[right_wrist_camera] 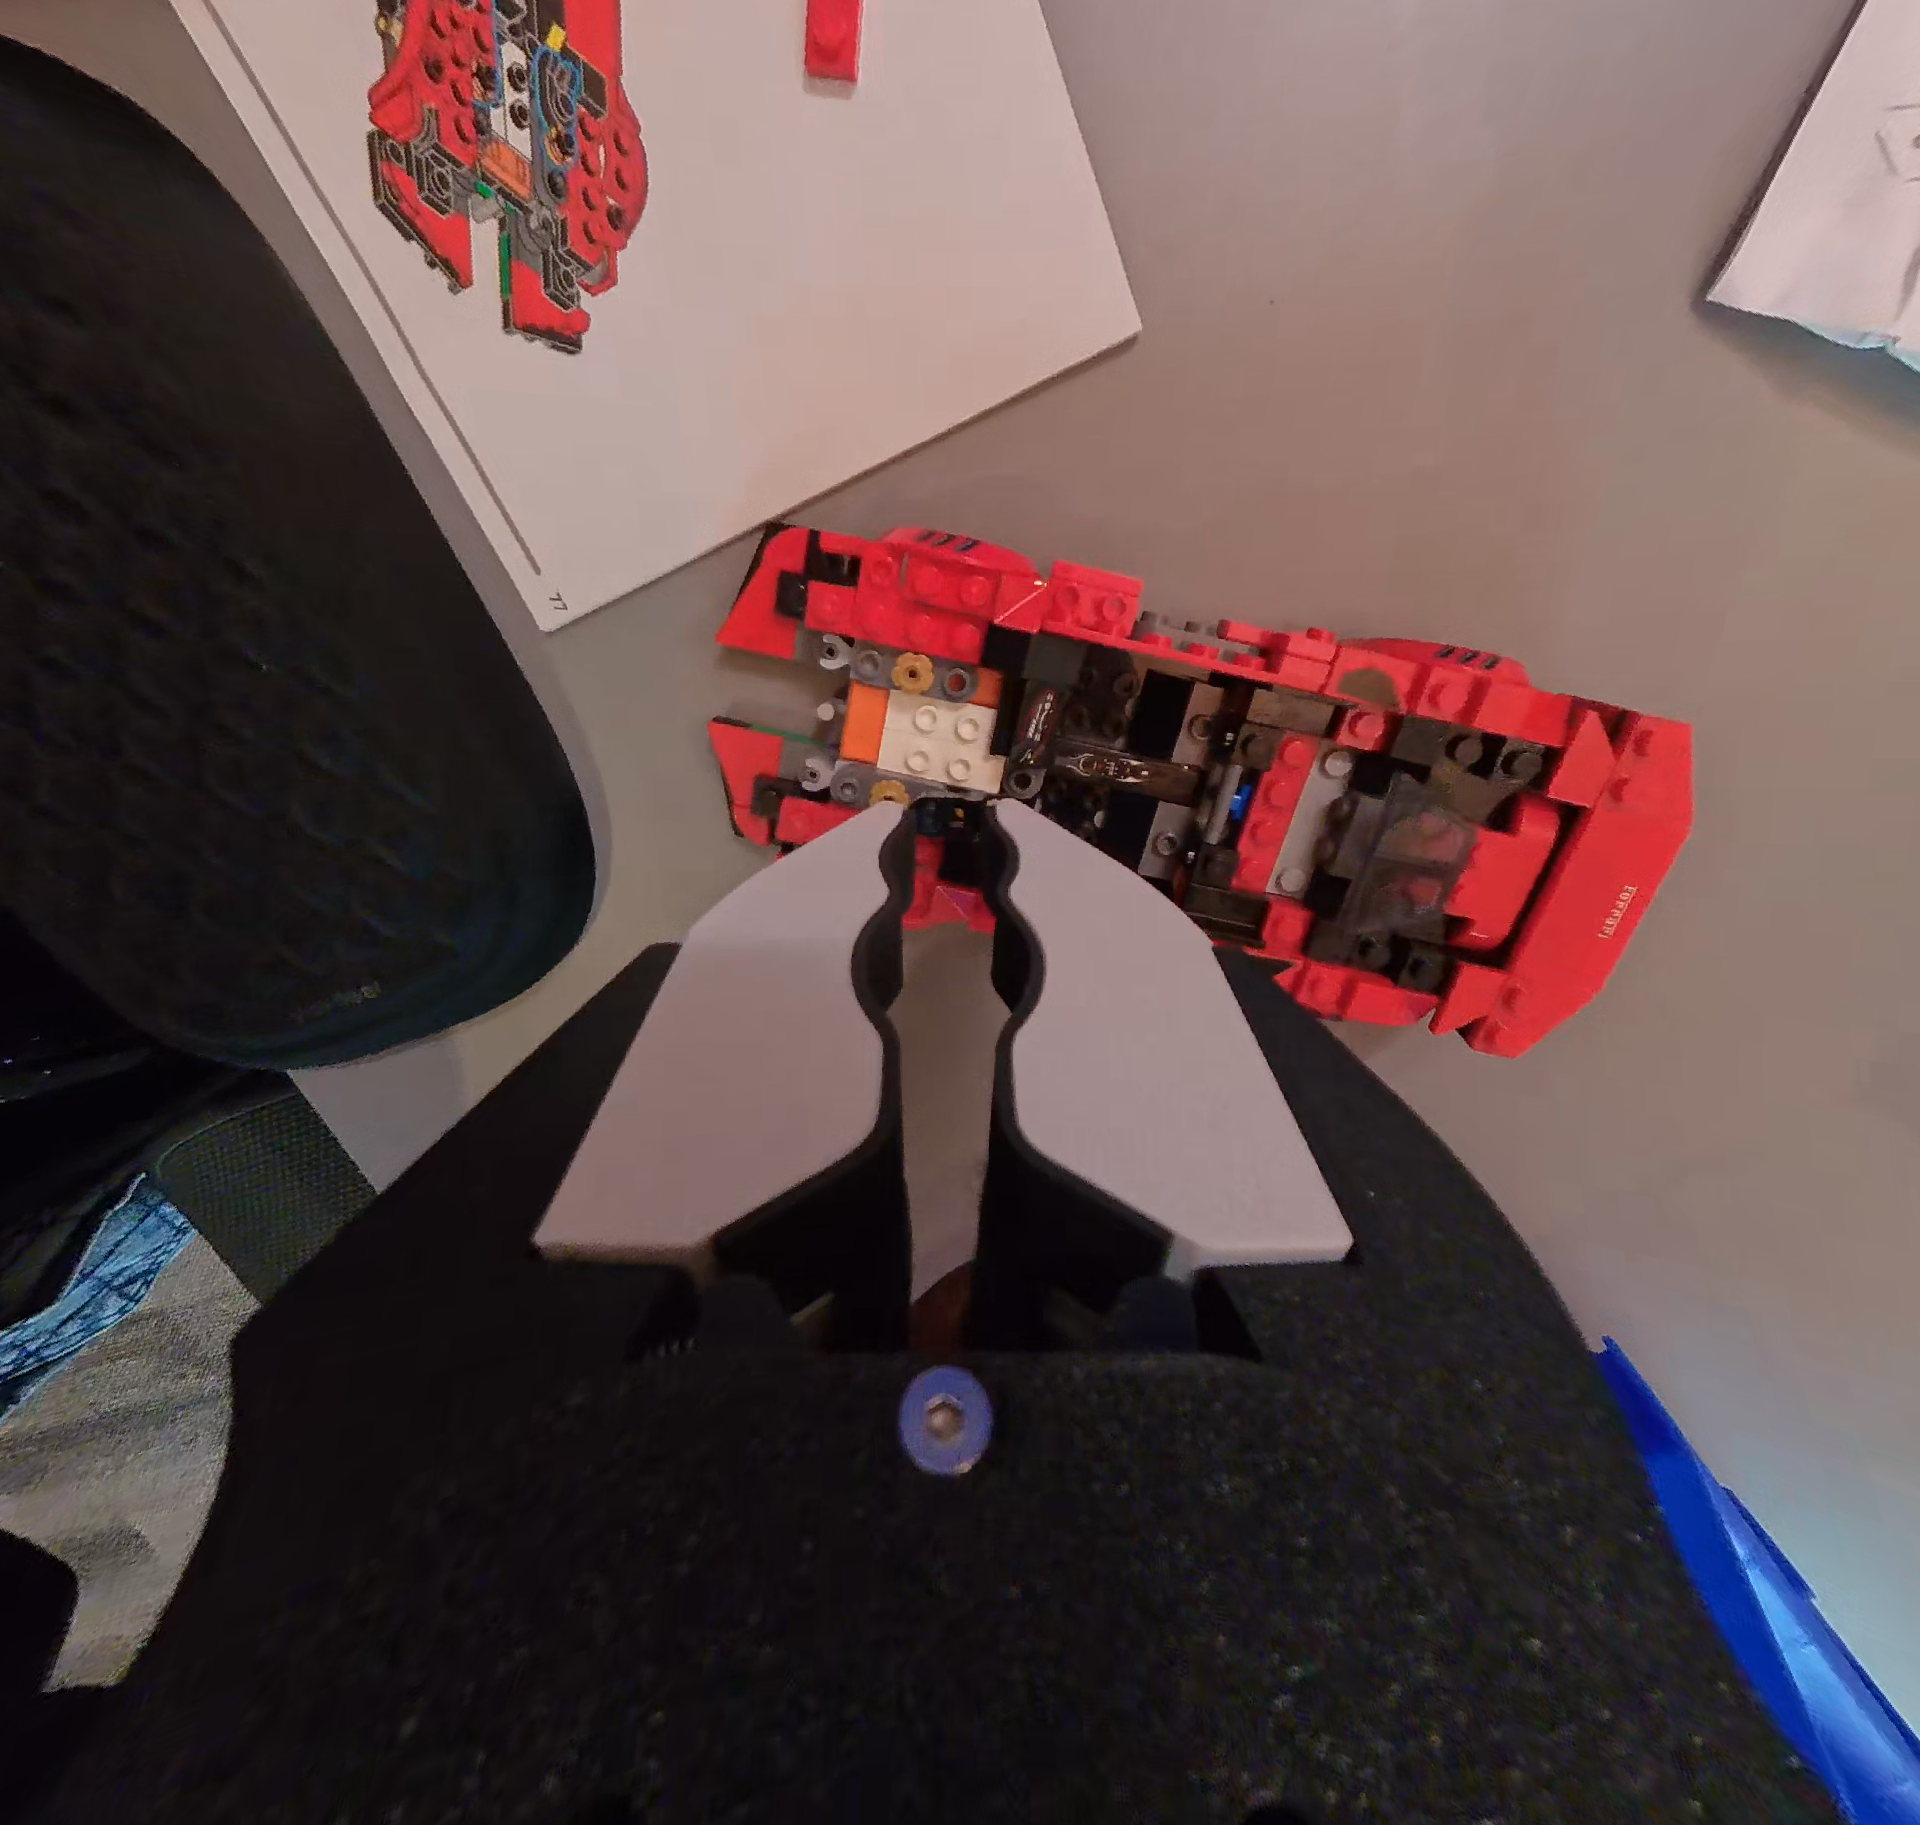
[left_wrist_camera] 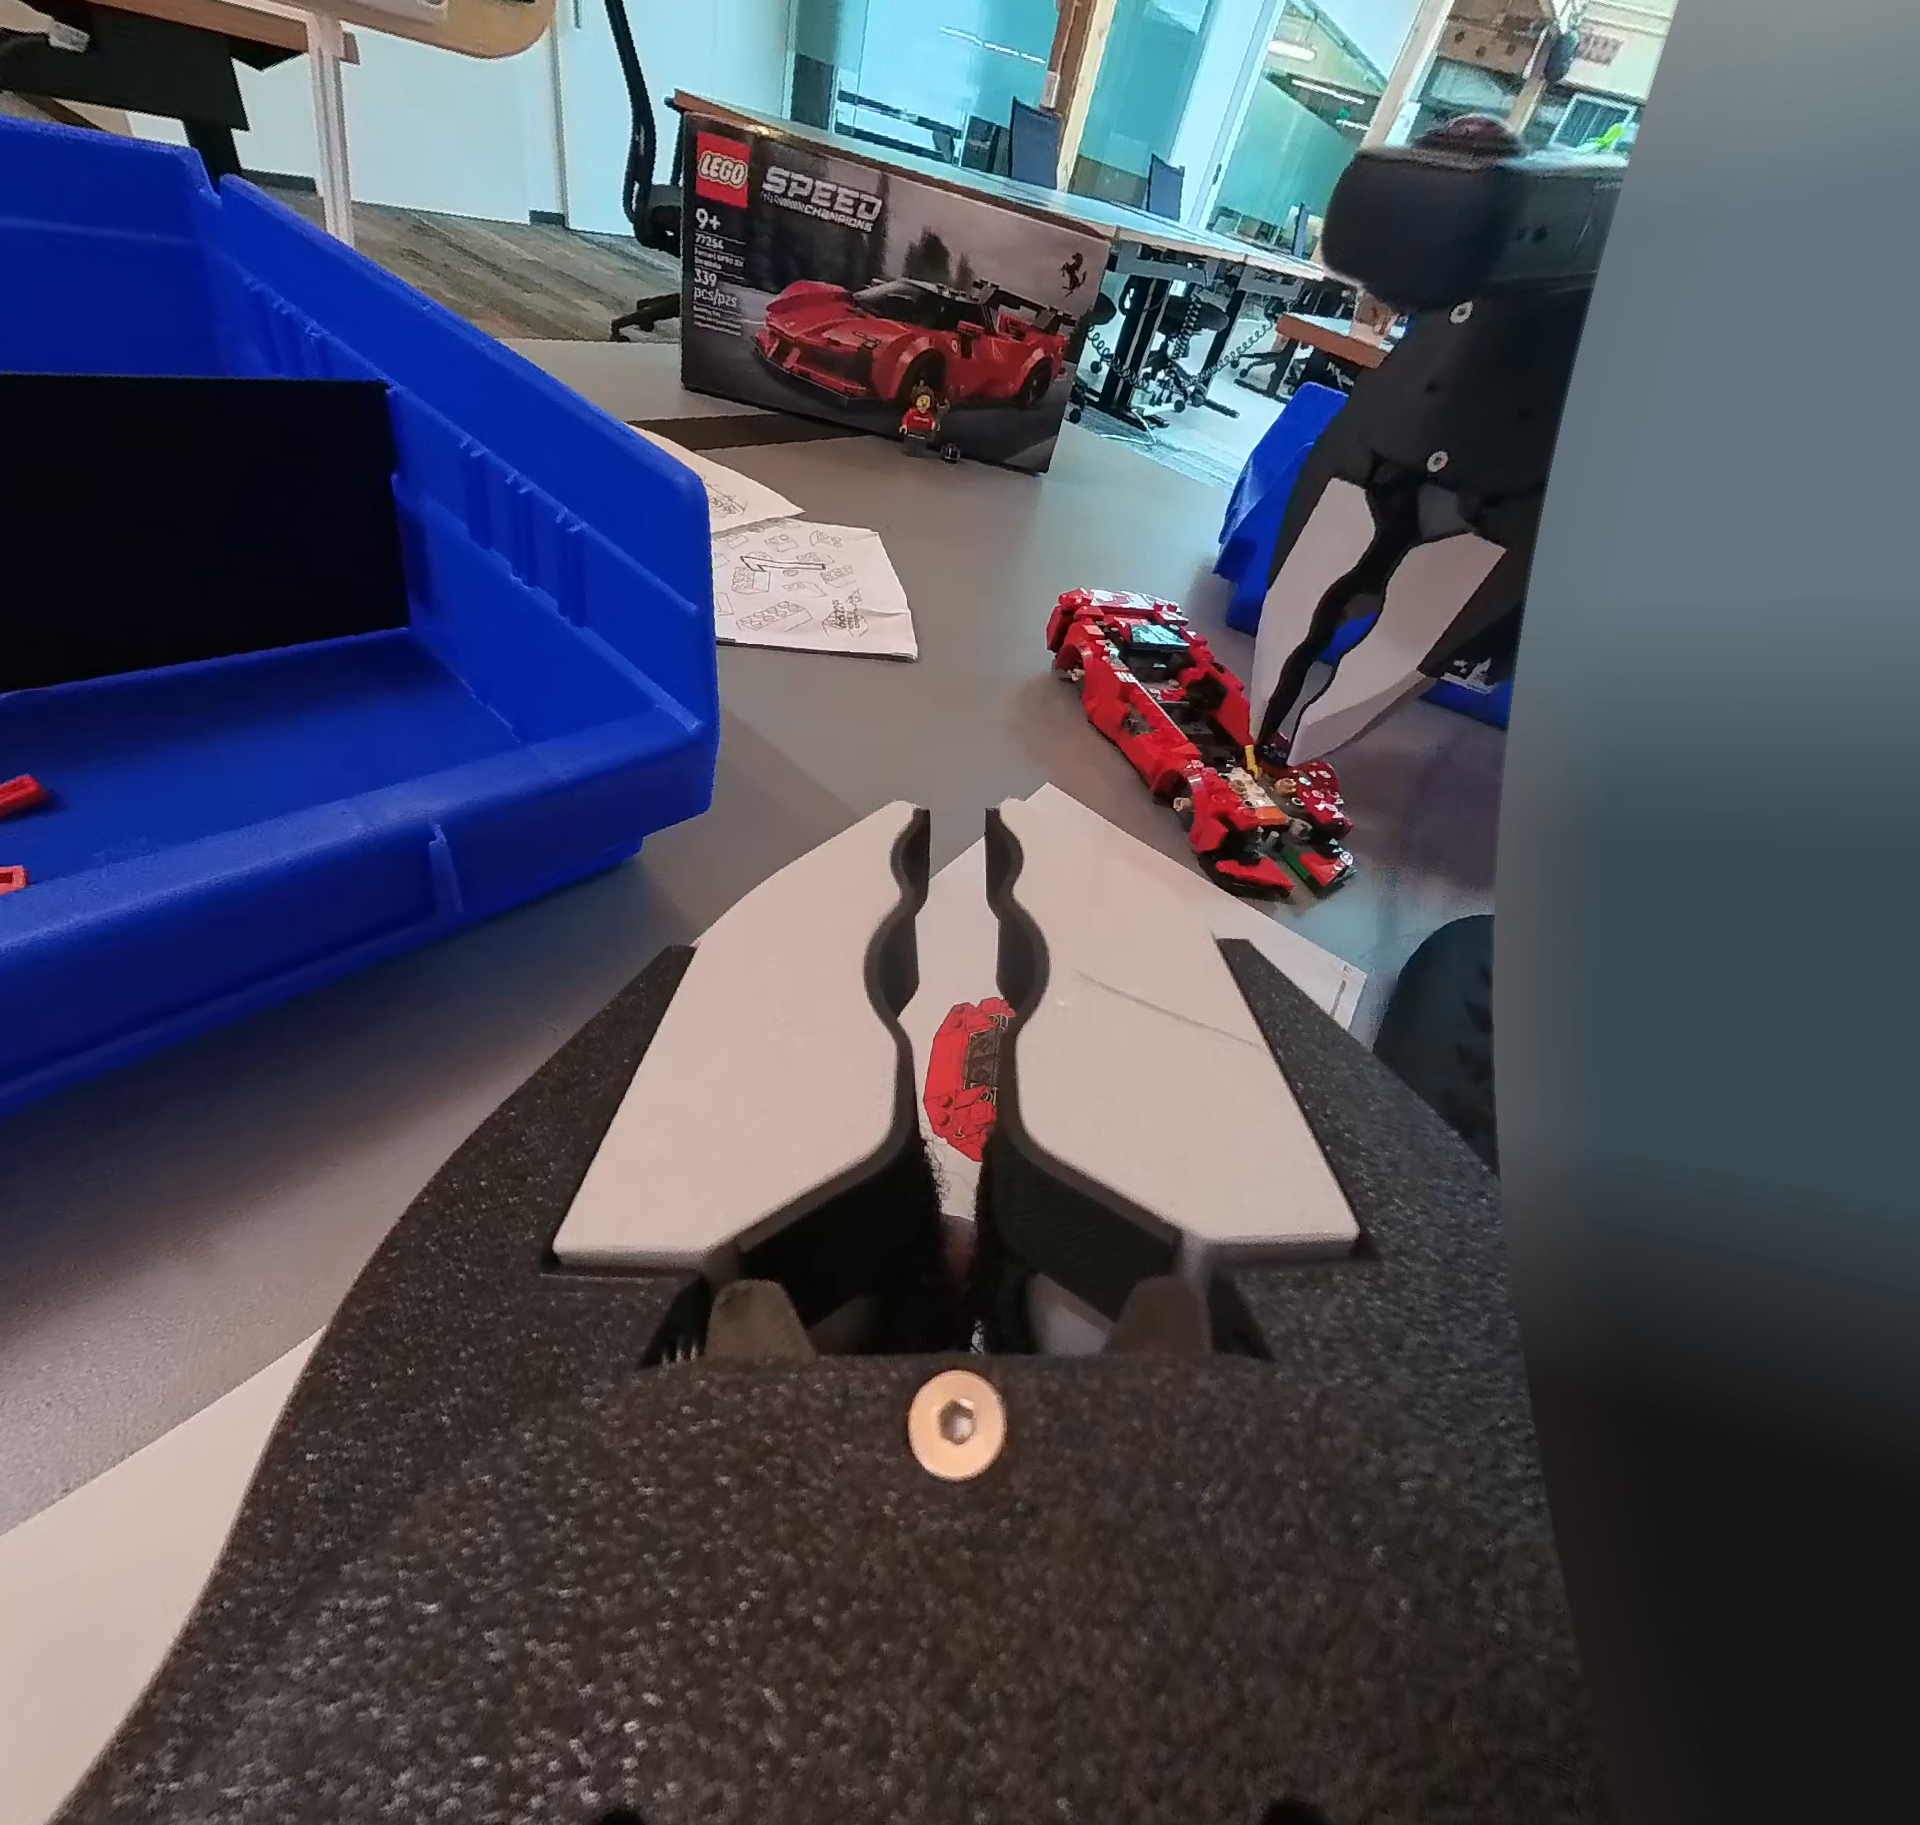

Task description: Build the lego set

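The part-built red Lego car (right_wrist_camera: pixel 1195 788) lies on the grey table (right_wrist_camera: pixel 1351 321), its studded inside facing up; it also shows in the left wrist view (left_wrist_camera: pixel 1195 726). My right gripper (right_wrist_camera: pixel 945 817) is at the car's near edge by the white and orange bricks, its jaws closed on a small dark piece (right_wrist_camera: pixel 940 819) there. The right gripper also shows in the left wrist view (left_wrist_camera: pixel 1283 736), tips down on the car. My left gripper (left_wrist_camera: pixel 956 825) is shut and empty, low over an instruction page (left_wrist_camera: pixel 1143 882). A loose red plate (right_wrist_camera: pixel 834 4) lies on that page (right_wrist_camera: pixel 831 269).
A big blue bin (left_wrist_camera: pixel 364 684) with a few red pieces (left_wrist_camera: pixel 21 793) stands at the left. The Lego box (left_wrist_camera: pixel 883 300) stands at the back, with paper sheets (left_wrist_camera: pixel 810 591) before it. Another blue bin (right_wrist_camera: pixel 1766 1619) is at the right. A dark rounded object (right_wrist_camera: pixel 260 580) is beside the page. Left tips to right tips: about 20 cm. The loose red plate (right_wrist_camera: pixel 834 4) lies around 10 cm away from my left fingertips.
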Demonstrator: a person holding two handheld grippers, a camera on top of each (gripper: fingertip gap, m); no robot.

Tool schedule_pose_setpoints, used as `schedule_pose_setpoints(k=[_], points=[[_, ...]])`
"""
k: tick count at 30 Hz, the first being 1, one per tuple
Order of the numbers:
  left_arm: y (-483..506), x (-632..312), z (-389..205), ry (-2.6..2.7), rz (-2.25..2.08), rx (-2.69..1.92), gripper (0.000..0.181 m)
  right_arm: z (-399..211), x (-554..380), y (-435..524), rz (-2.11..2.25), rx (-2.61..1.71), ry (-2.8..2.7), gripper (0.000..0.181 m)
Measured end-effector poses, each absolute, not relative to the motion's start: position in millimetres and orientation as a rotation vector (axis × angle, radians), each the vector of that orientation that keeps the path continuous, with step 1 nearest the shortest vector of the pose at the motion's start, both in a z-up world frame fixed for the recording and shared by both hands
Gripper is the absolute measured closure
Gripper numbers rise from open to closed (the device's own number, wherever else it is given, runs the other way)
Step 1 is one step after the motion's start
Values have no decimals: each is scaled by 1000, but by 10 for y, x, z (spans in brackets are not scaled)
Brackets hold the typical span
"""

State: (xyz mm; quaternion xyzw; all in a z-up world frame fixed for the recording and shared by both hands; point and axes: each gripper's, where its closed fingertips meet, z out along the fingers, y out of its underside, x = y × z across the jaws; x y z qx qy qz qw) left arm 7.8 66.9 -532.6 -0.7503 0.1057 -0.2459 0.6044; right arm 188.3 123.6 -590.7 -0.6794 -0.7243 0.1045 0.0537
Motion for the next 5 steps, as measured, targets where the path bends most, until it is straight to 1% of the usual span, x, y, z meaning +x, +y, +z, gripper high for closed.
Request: schedule_pose_setpoints(k=[1,5], points=[[669,79,-5325,244,-569,-1736,172,-5912,1881,1236,313,-2067,-2202,169],[666,78,-5322,246,-569,-1732,172,-5940,1892,1228,284,-2083,-2218,169]])
